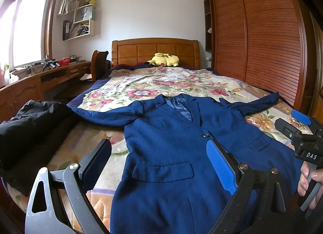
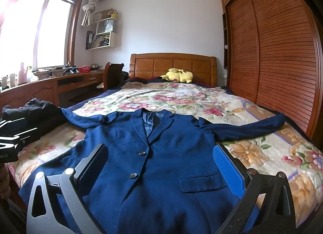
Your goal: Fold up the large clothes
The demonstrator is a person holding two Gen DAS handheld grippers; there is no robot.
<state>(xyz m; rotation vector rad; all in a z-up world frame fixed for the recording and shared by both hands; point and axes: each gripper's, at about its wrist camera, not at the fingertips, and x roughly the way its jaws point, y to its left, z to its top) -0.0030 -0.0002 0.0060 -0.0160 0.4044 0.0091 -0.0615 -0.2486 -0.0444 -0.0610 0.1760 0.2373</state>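
On the bed covered by a cream floral-patterned quilt (image 2: 252,153), a dark blue woven blazer with two dark buttons (image 2: 153,165) lies face up, front closed, collar toward the carved wooden headboard (image 2: 173,64) and hem toward the cameras. Its two sleeves stretch out sideways across the quilt, one to each edge of the bed. A flap pocket shows on each side of the blazer's front.

The left gripper (image 1: 159,165) hovers over the blazer's lower front with its fingers spread wide, nothing between them; its black pad sits above the quilt just beside the blazer's edge, its blue ribbed pad above the blazer near the lower button. The right gripper (image 2: 161,171) also hangs above the blazer, fingers wide apart and empty, straddling the button line. In the left wrist view the right gripper's black body appears beside the blazer's far side, with a hand (image 1: 310,181) wrapped on its grey trigger.

A heap of black crumpled clothing (image 1: 30,124) rests at the bed's edge beside the blazer's sleeve. A yellow plush toy (image 2: 177,75) lies against the headboard, well apart from the blazer.
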